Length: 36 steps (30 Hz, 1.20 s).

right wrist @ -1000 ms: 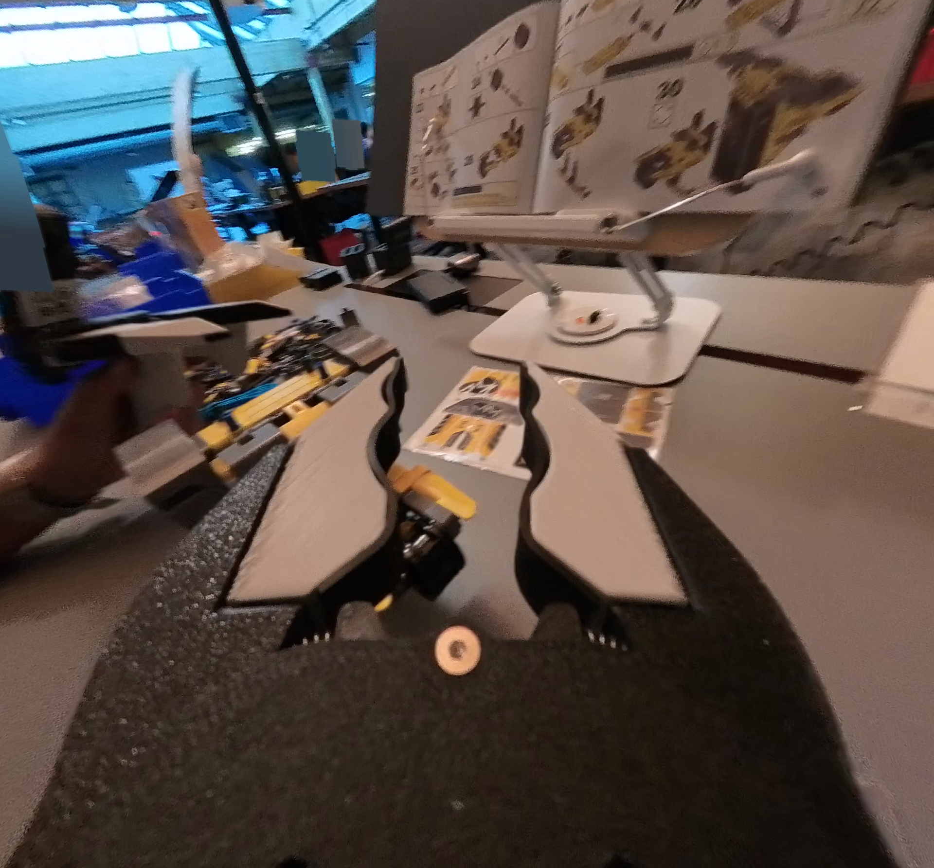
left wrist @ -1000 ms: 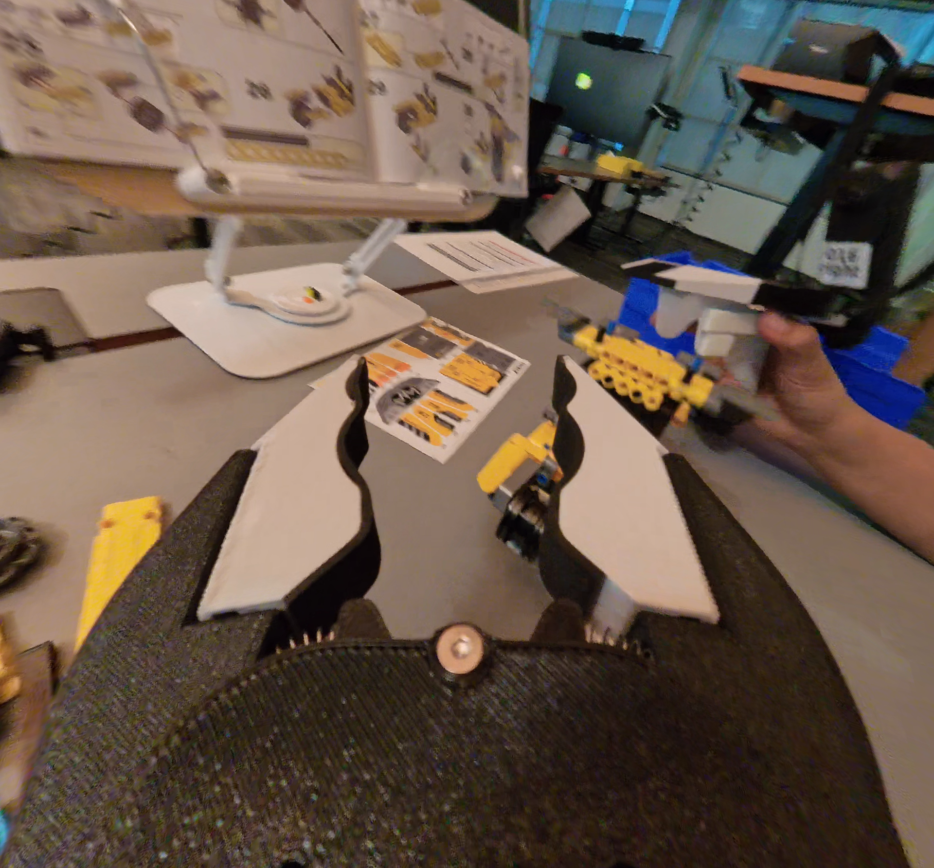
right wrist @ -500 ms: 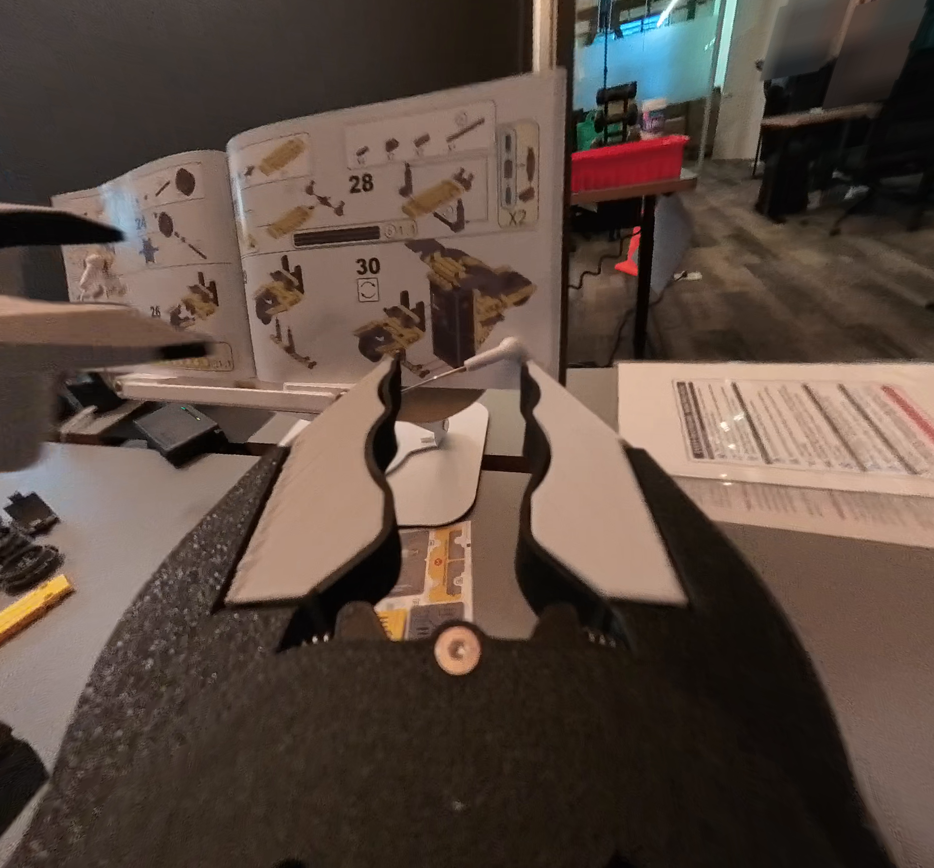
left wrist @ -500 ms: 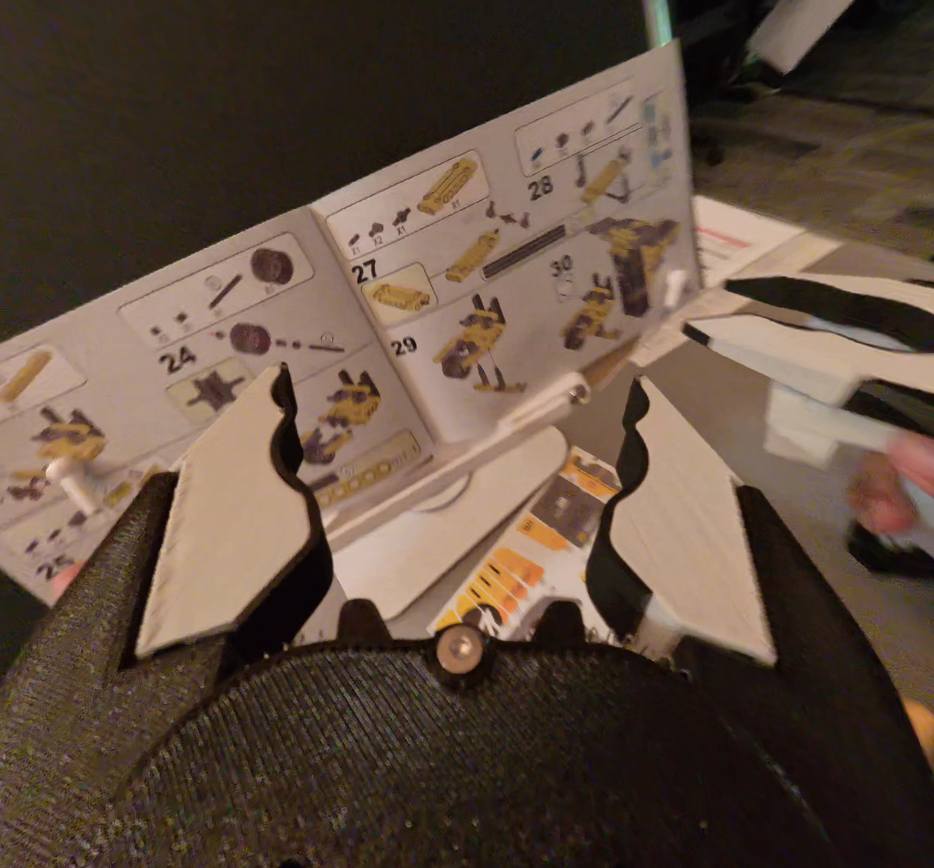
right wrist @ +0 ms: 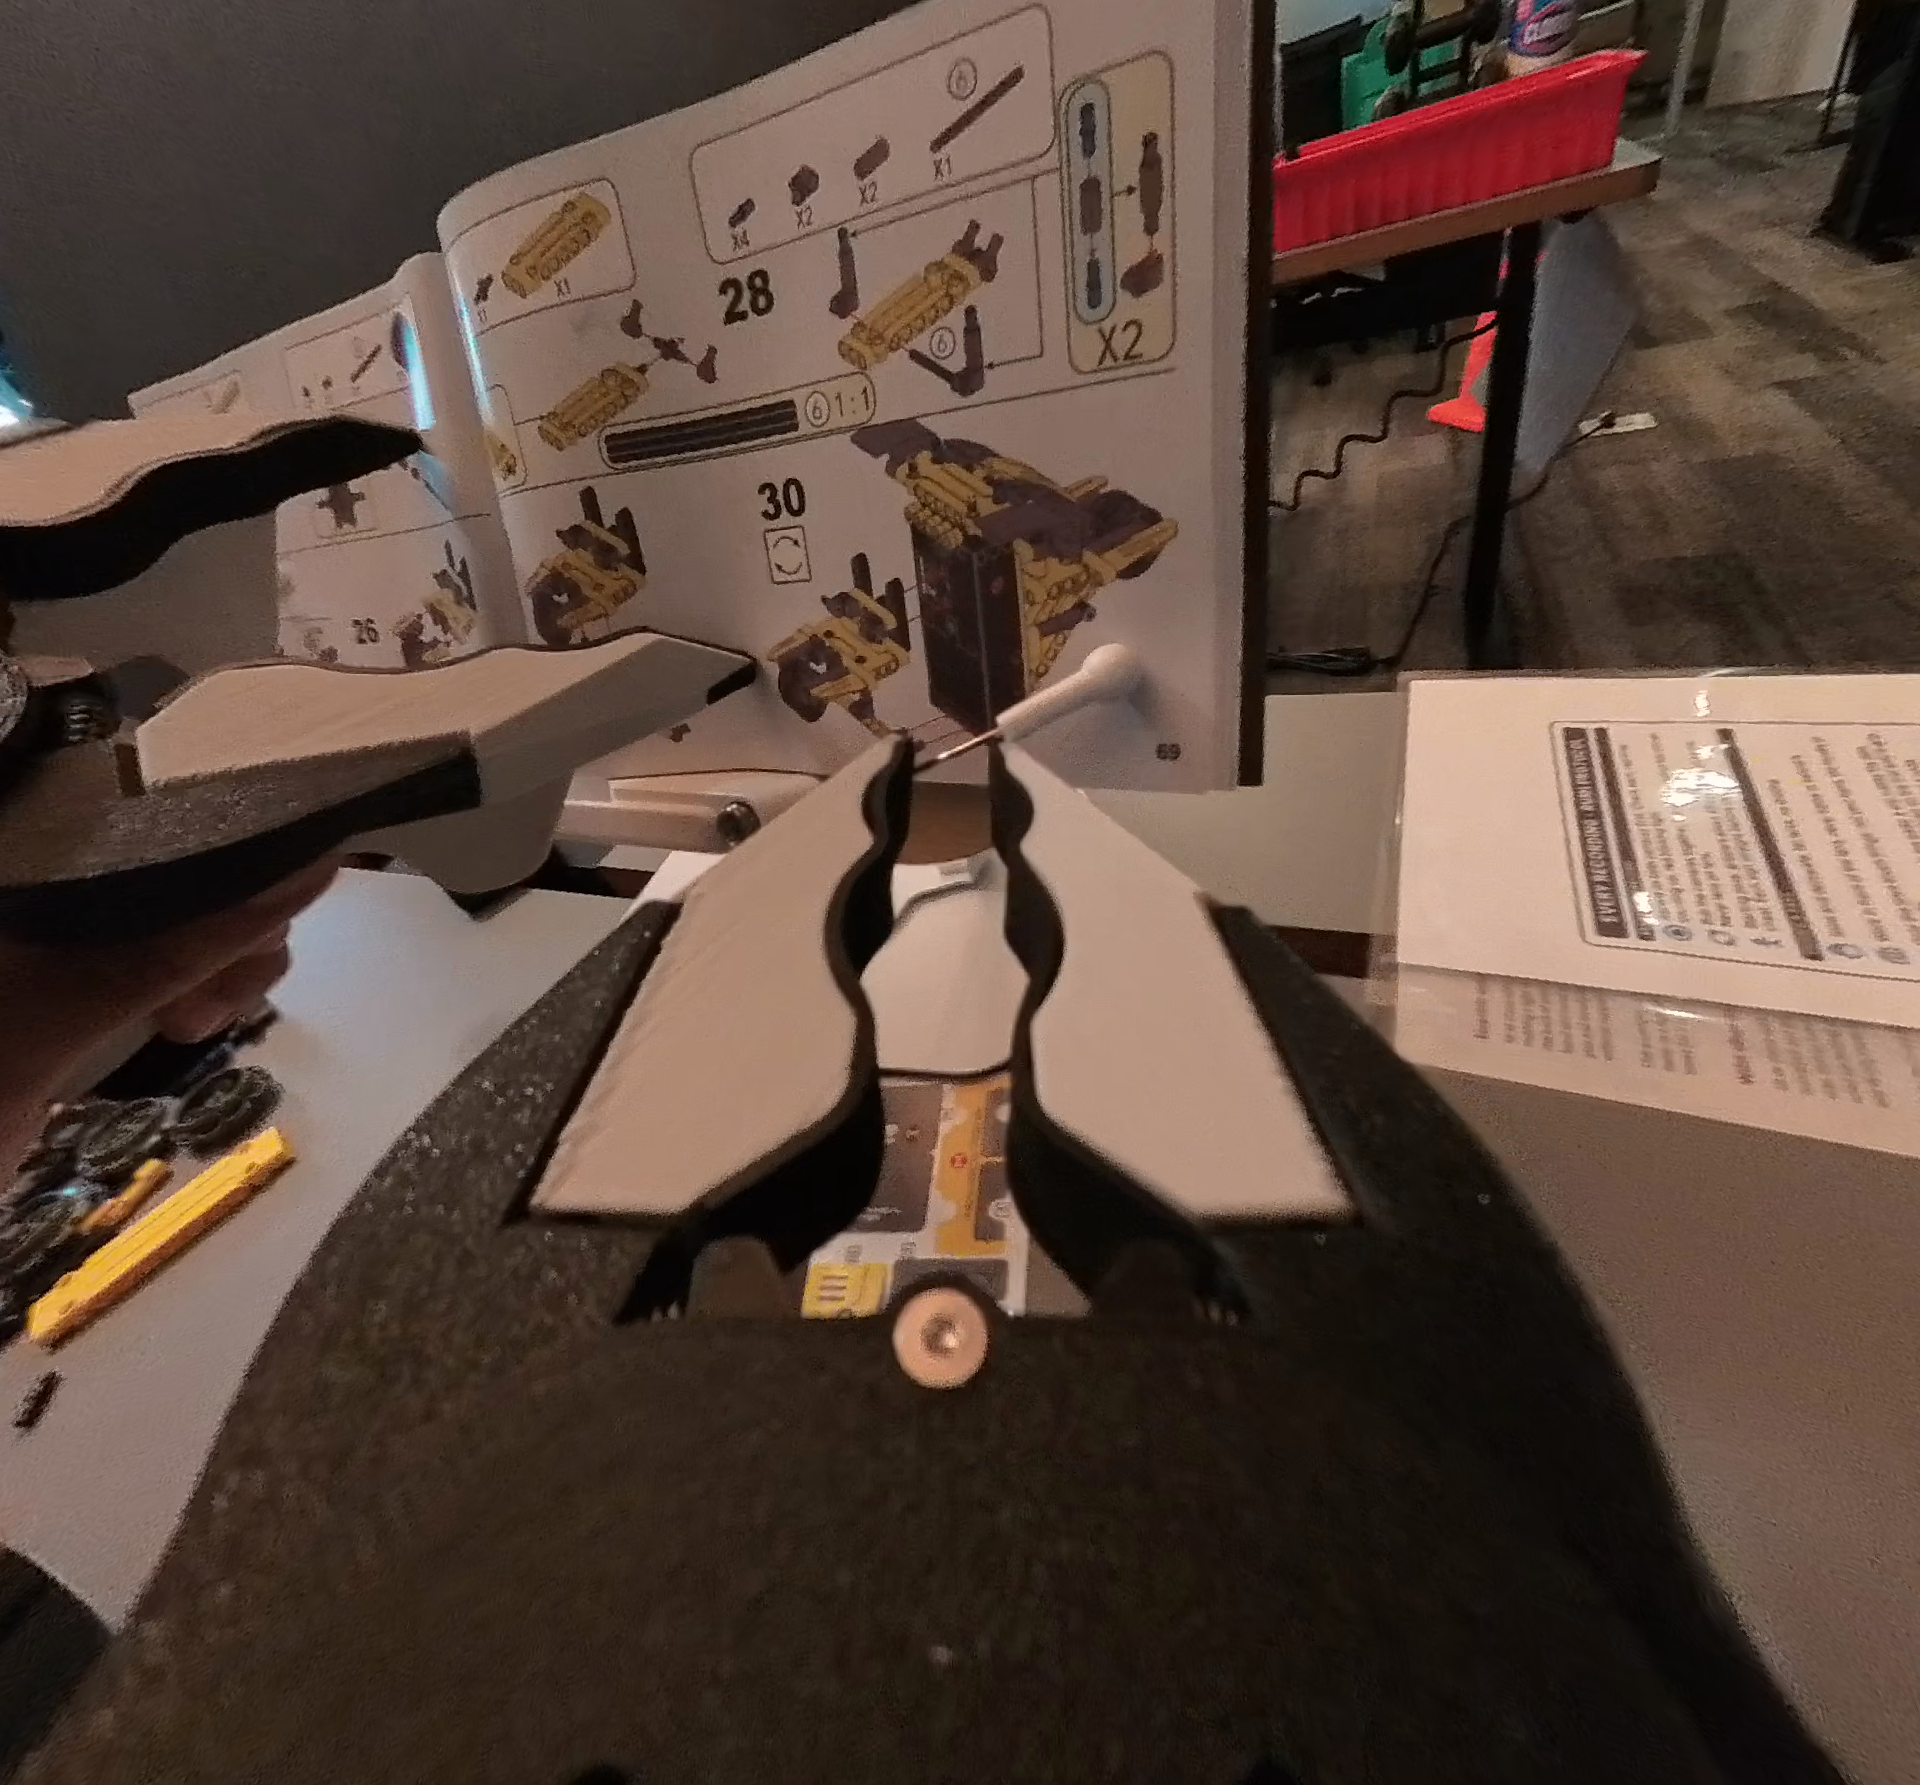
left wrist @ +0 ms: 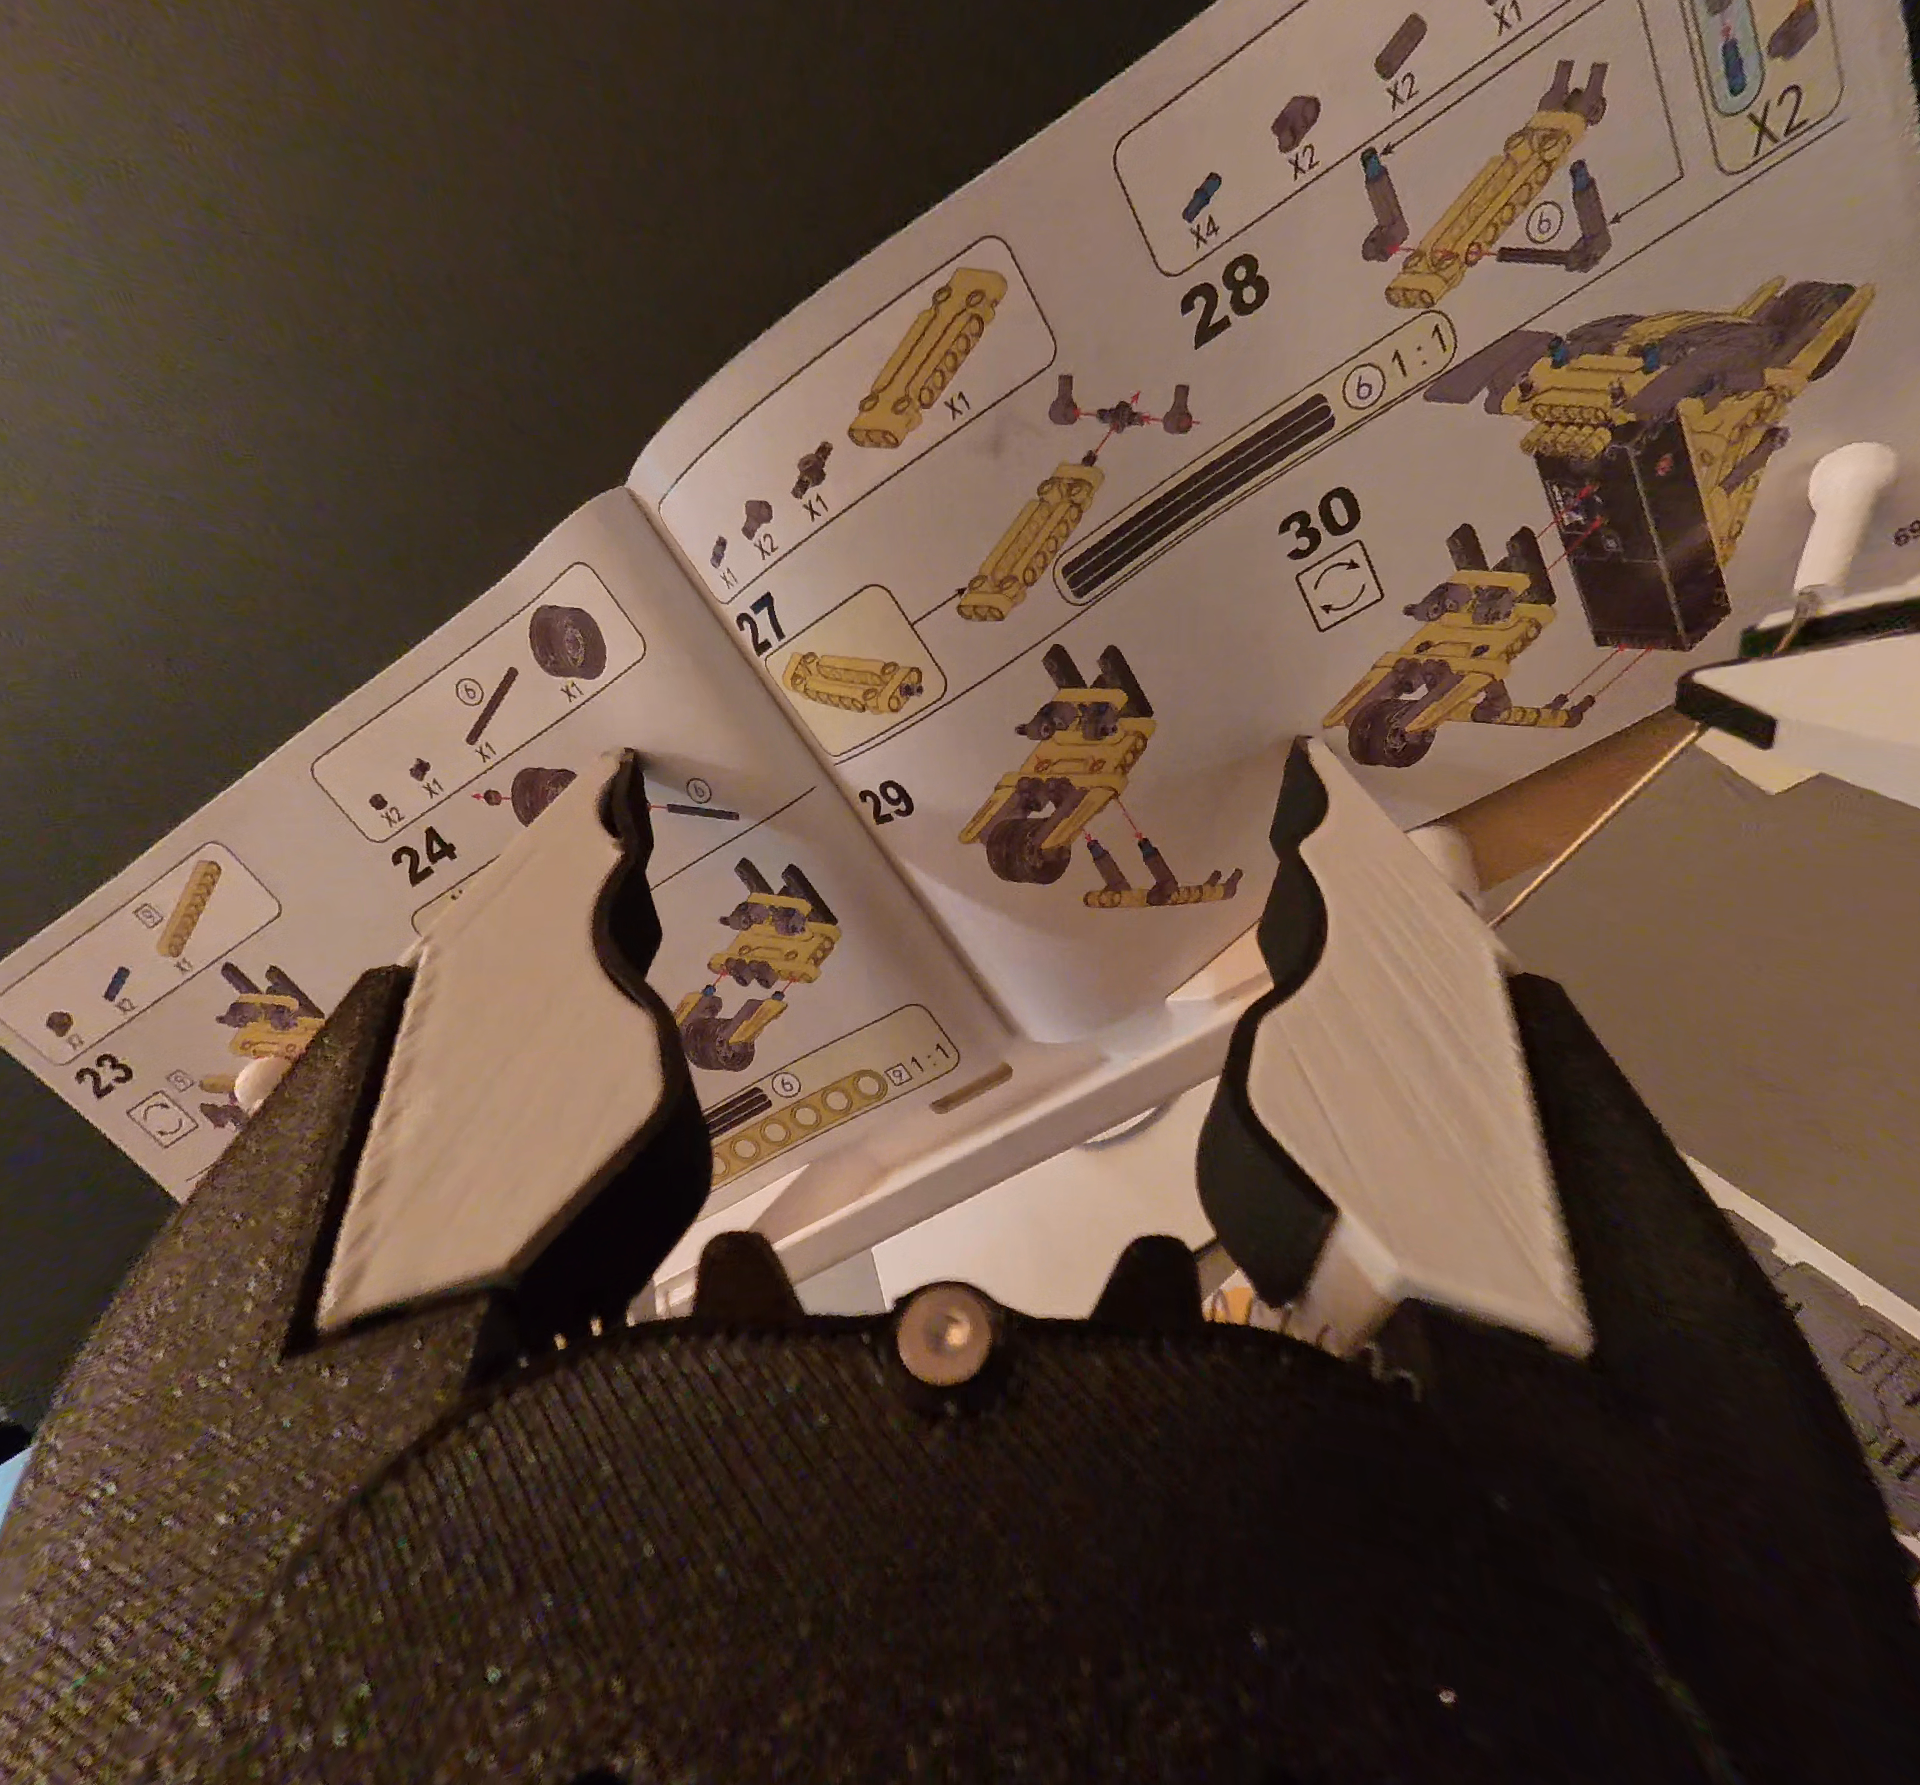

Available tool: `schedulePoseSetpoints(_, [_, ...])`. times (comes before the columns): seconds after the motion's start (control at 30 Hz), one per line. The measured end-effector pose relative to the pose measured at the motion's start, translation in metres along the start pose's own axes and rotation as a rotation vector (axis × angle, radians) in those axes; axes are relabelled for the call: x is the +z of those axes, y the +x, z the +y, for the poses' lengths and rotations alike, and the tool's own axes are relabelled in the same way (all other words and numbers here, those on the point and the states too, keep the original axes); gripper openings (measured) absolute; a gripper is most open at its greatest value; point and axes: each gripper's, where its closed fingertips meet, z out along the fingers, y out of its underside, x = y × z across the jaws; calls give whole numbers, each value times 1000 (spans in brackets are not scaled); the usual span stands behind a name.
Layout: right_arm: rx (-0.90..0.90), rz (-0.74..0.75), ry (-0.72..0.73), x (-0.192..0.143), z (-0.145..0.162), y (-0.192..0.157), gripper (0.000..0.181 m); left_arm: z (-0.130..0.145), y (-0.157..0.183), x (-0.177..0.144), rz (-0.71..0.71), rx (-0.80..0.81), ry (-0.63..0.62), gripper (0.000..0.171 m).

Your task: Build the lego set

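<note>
The left gripper (left wrist: pixel 956 769) is spread wide and empty before the open booklet (left wrist: pixel 1039 509). The right gripper (right wrist: pixel 951 759), narrowly parted, holds nothing; the page clip (right wrist: pixel 1081 681) is just beyond its tips.

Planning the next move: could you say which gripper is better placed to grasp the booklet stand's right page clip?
Probably right: the right gripper nearly straddles the page clip; the left gripper faces the booklet fold.

White booklet (left wrist: pixel 1091 509), yellow diagrams; seemingly red bin (right wrist: pixel 1455 146).
</note>
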Motion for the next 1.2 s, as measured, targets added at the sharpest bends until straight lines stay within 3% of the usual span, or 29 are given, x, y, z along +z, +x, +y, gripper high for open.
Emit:
schedulePoseSetpoints(0.1, [17, -7, 6, 0, 0, -1, 11, 0, -3, -1, 3, -18, 4, 109])
schedulePoseSetpoints(0.27, [32, -6, 11, -1, 1, -1, 10, -1, -14, -7, 10, -73, 41, 81])
schedulePoseSetpoints(0.5, [124, -49, 36, -2, 1, -1, 8, -7, -7, -18, 42, -103, 113, 65])
schedulePoseSetpoints(0.63, [132, -68, 33, -1, 1, -1, 8, -29, 8, -36, 53, -16, 238, 95])
schedulePoseSetpoints(0.7, [138, -80, 26, 0, 3, -2, 11, -29, 19, -30, 56, 45, 208, 108])
schedulePoseSetpoints(0.77, [143, -112, 14, 3, 5, -8, 25, -20, 27, -16, 59, 136, 129, 125])
schedulePoseSetpoints(0.83, [137, -115, 21, 3, 4, -9, 29, -13, 21, -2, -6, 192, 82, 125])
schedulePoseSetpoints(0.97, [115, -93, 0, 7, 7, -7, 33, -9, 22, 5, 4, 149, 94, 122])
schedulePoseSetpoints(1.2, [133, -91, 12, 7, 7, -6, 9, -10, 16, 2, 10, 104, 116, 88])
